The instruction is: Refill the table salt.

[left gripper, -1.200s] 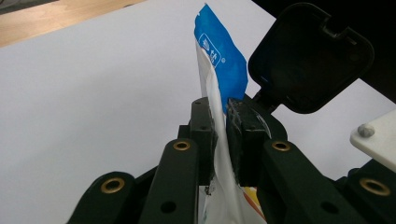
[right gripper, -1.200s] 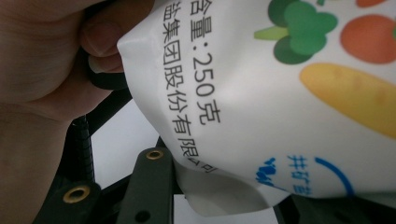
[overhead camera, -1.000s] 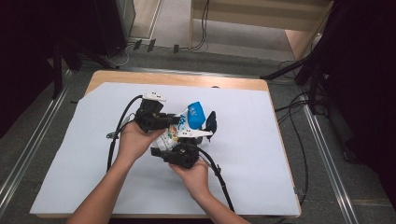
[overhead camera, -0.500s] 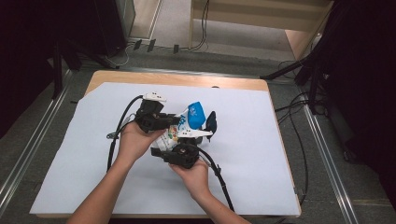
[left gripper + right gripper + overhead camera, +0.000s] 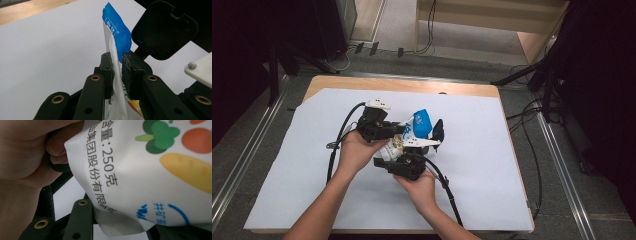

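My left gripper (image 5: 117, 65) was clenched on the thin upper edge of the one salt pouch (image 5: 117, 42), just under its blue top. My right gripper (image 5: 404, 161) pinched the pouch's lower corner (image 5: 120, 220), so the pouch hung between both, just above the white sheet (image 5: 287, 165) on the table (image 5: 332, 82). To tear it cleanly, I judged I should keep both grips firm and close together, pulling apart steadily. One pouch, two grippers, one sheet.
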`<state>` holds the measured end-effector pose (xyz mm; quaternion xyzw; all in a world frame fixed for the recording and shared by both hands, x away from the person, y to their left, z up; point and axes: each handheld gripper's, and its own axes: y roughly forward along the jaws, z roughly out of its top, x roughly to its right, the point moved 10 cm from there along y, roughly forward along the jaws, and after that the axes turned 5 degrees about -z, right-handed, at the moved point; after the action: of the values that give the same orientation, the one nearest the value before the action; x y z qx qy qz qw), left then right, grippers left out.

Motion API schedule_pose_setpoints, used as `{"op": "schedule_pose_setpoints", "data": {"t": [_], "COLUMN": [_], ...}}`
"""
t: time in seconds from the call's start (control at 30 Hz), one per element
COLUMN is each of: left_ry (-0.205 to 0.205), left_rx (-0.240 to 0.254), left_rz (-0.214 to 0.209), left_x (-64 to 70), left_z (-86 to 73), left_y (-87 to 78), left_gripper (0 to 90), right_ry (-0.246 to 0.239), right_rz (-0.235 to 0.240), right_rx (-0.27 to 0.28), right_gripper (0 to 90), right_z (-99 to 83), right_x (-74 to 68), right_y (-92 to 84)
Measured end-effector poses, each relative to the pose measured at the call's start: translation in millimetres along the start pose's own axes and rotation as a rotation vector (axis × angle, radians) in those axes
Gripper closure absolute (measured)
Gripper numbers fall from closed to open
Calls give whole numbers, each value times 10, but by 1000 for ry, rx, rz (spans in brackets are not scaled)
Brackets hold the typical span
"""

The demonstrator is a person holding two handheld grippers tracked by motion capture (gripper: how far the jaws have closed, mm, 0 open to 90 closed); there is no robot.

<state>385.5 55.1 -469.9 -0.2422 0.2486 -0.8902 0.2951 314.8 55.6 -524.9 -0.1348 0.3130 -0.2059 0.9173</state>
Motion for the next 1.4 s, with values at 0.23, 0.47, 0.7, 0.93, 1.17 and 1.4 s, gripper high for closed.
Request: {"op": "schedule_pose_setpoints", "data": {"t": [0.23, 0.47, 0.7, 0.93, 1.17, 1.4], "left_ry": [1, 8, 7, 7, 11, 13], "left_rx": [-4, 3, 3, 10, 9, 5], "left_rz": [3, 13, 19, 33, 35, 32], "left_x": [0, 7, 11, 4, 9, 6], "left_z": [-10, -5, -5, 0, -1, -7], "left_y": [4, 7, 5, 8, 13, 14], "left_gripper": [801, 837, 869, 881, 881, 876], "right_ry": [-4, -10, -32, -59, -72, -45], "right_rz": [-7, -8, -20, -42, -58, -38], "right_rx": [-3, -8, -11, -19, -27, -25], "right_gripper": [692, 688, 653, 630, 656, 674], "right_z": [-5, -11, -12, -13, -23, -21], "right_x": [5, 1, -3, 5, 13, 8], "right_y": [2, 3, -1, -1, 0, -2]}}
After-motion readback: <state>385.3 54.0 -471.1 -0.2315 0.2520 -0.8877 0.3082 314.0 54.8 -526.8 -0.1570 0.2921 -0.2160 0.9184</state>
